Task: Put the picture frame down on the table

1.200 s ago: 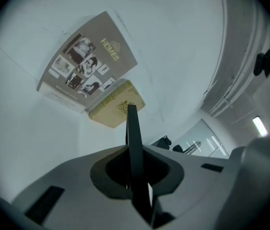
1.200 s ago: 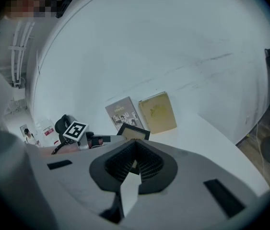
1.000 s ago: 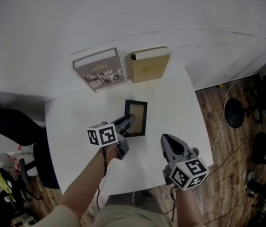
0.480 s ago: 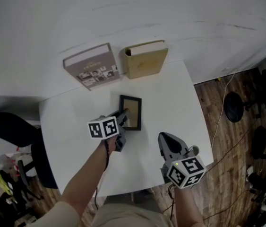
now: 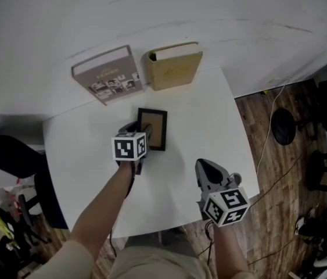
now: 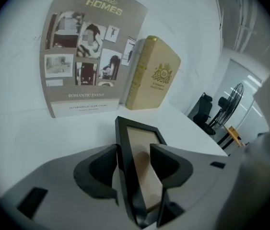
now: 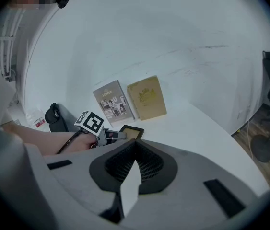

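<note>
White table against wall, head view: picture frame lay on it, in front of grey book and tan book. Left gripper sat at frame's near edge. Left gripper view: jaws had just been opening, stood wide, frame between them. Right gripper view: right gripper jaws were together, nothing in them, off to frame's side.

The picture frame is black around a tan panel. The table is white. The grey book carries small photographs; the tan book bears an emblem, perhaps gold.
</note>
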